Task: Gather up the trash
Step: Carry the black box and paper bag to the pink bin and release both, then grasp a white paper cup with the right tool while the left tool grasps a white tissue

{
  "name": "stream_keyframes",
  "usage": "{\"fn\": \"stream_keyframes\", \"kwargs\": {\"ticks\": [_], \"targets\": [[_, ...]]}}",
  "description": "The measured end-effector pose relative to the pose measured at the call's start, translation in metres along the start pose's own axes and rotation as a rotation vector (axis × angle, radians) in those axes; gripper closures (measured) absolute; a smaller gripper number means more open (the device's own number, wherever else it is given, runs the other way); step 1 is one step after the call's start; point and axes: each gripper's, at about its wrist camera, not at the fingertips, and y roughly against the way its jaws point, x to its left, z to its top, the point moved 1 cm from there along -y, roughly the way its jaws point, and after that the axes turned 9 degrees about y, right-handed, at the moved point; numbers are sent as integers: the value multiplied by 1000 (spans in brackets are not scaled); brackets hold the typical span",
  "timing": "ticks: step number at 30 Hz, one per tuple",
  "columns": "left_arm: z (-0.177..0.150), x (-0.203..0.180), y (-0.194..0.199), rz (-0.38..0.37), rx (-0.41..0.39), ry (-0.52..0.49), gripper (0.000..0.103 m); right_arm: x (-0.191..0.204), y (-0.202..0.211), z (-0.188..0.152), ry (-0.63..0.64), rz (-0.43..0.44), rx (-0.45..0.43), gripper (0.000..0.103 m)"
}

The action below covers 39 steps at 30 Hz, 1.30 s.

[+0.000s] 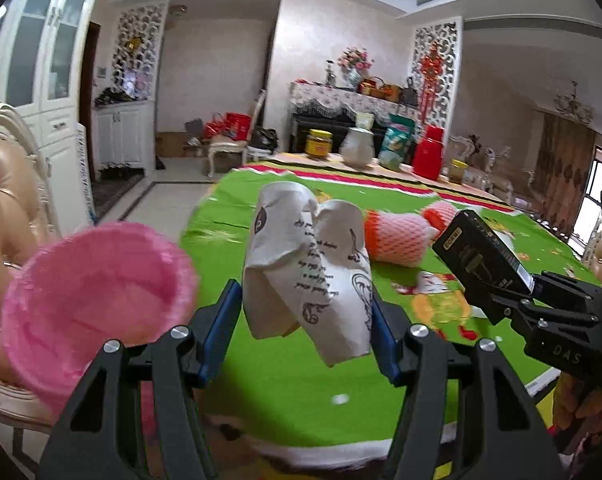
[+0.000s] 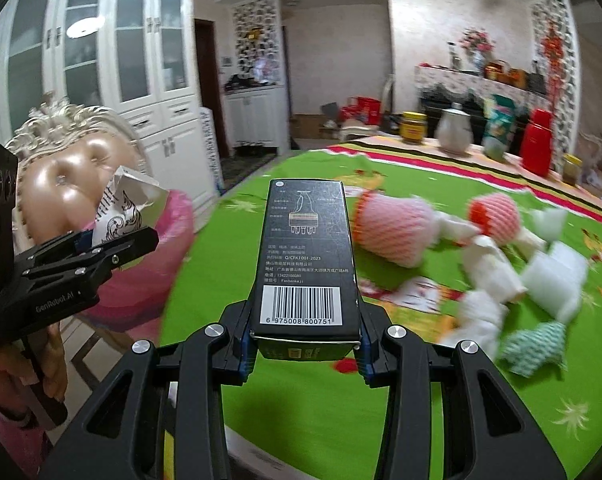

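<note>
Trash in both grippers: left gripper (image 1: 307, 316) clamped on a crumpled paper cup (image 1: 309, 264), right gripper (image 2: 305, 344) clamped on a black box (image 2: 307, 256), both up over the green table (image 1: 301, 380). Could easily miss the pink basket (image 1: 93, 292) off the table edge, since it sits on the chair (image 2: 73, 176). Can't really see the basket bottom. Leftover scraps (image 2: 501, 264) too blurry to name.

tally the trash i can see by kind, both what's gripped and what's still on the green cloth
crumpled printed paper: 1, in the left gripper
black box: 1, in the right gripper
foam fruit nets: 3, pink, red-pink, green
white scraps: blurred, uncounted
Total: 5
</note>
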Motion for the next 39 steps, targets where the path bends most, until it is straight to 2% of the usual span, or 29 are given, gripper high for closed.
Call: {"fn": "stream_keyframes", "kwargs": {"ticks": [4,9,13,20,29,32,34,36,39], "targets": [[8,39,21,83,-36,13,45,30,-15,14,47,71,-10,64],[19,92,32,175,-35,40,45,74,-40,32,113,170,-19,64],[26,126,33,217,-23,40,45,99,-62,47,144,243,-13,64],[33,170,16,267,16,56,44,138,-102,71,202,320,-7,64],[24,222,-11,295,85,137,42,165,-143,84,233,346,16,63],[19,228,-8,325,74,158,26,168,-153,83,237,346,45,47],[18,230,-1,352,48,160,18,163,-149,79,229,354,25,29],[16,225,8,375,21,142,10,158,-143,77,218,349,11,29],[16,213,21,415,-17,101,7,147,-128,73,207,328,-6,29]]}}
